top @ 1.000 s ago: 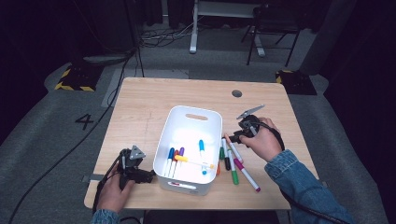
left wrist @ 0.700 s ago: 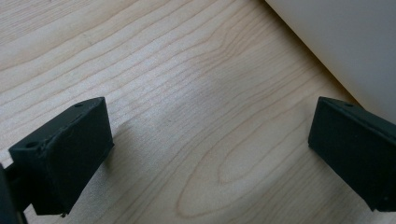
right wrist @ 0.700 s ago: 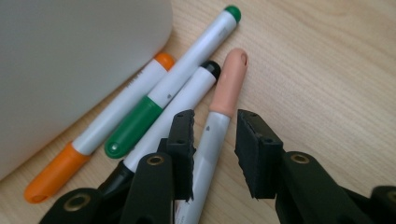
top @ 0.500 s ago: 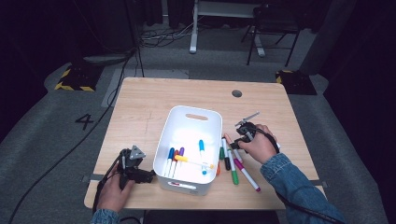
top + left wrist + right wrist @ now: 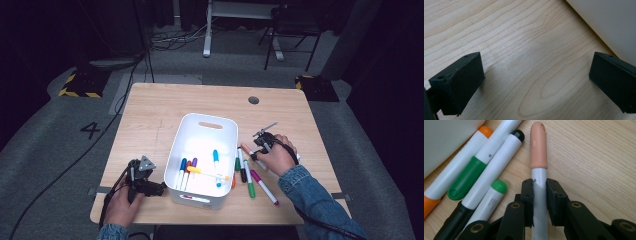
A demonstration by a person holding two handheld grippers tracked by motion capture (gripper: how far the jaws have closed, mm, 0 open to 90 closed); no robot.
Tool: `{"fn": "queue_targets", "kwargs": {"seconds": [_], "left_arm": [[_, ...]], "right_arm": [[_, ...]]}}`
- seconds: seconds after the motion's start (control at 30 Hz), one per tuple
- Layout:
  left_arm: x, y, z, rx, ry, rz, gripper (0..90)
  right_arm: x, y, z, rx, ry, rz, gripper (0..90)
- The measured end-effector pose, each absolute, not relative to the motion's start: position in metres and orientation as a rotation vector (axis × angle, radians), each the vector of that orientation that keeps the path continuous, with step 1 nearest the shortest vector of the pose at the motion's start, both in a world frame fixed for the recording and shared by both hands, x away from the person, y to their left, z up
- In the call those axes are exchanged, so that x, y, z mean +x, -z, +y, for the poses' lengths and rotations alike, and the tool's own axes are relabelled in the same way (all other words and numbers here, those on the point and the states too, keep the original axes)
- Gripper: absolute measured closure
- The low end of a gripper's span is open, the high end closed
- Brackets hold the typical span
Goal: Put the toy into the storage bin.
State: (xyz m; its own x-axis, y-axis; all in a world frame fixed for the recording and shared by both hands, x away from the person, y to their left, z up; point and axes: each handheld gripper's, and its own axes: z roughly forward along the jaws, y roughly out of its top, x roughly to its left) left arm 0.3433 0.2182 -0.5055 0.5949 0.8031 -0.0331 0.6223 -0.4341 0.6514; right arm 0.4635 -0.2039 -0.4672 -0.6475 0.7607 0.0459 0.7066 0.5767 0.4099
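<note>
My right gripper (image 5: pixel 539 187) is shut on the white barrel of a peach-capped marker (image 5: pixel 538 147) that lies on the wooden table; its jaws have just been closing onto it. In the high view this right gripper (image 5: pixel 256 152) is low at the table, just right of the white bin (image 5: pixel 186 131), with the peach-capped marker (image 5: pixel 247 150) at its tip. Inside the bin lie several markers (image 5: pixel 202 171). My left gripper (image 5: pixel 536 82) rests open on bare wood beside the bin's wall (image 5: pixel 609 25); in the high view the left gripper (image 5: pixel 157 187) sits at the bin's front left.
Loose markers lie right of the bin: a green one (image 5: pixel 248 182), a black one (image 5: pixel 242 170) and a magenta one (image 5: pixel 264 186). Close to my right jaws are green (image 5: pixel 466 178), black-capped (image 5: pixel 496 167) and orange (image 5: pixel 451 162) markers. A cable hole (image 5: pixel 253 100) is at the table's back.
The right hand has come down to the table beside the loose markers, and its jaws now clamp the peach-capped marker. The left hand has stayed put.
</note>
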Motion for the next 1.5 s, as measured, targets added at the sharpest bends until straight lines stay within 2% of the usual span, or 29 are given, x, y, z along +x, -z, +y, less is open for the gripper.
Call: {"fn": "queue_targets", "kwargs": {"seconds": [0.47, 1.5], "left_arm": [[0.343, 0.506, 0.218, 2.197, -0.375, 1.124, 0.0], [0.343, 0.505, 0.218, 2.2, -0.382, 1.12, 0.0]], "right_arm": [[0.462, 0.461, -0.208, 1.261, -0.681, 2.643, 77.2], [0.428, 0.371, -0.215, 1.113, -0.931, 2.59, 77.2]]}}
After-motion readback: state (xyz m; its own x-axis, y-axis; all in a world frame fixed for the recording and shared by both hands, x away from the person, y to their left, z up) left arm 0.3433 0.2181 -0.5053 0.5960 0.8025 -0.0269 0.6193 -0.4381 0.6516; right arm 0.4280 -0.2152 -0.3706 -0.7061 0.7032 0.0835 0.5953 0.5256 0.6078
